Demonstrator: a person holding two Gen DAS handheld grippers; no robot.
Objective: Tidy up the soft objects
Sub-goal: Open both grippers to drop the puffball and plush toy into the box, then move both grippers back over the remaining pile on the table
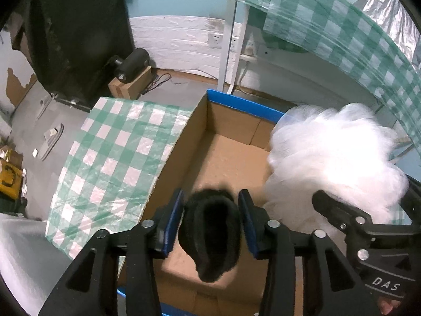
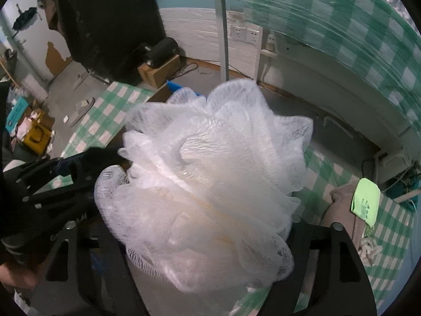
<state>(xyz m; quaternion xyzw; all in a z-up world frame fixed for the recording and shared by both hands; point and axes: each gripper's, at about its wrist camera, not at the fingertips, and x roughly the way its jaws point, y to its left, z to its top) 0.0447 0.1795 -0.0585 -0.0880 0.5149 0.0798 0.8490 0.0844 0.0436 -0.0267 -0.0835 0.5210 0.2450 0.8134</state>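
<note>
Left wrist view: left gripper (image 1: 210, 223) above cardboard box (image 1: 236, 121), jaws apart, black fuzzy item (image 1: 210, 237) between pads, seemingly loose; release or grasp, cannot tell. Just right, white mesh bath pouf (image 1: 334, 163) at box edge, right gripper (image 1: 368, 226) under it; jaws likely clamped on pouf, though hidden. Box floor bare. Bench cloth (image 1: 110, 158) beyond. Judgement: early stage; nothing settled in box yet, both items pending.
</note>
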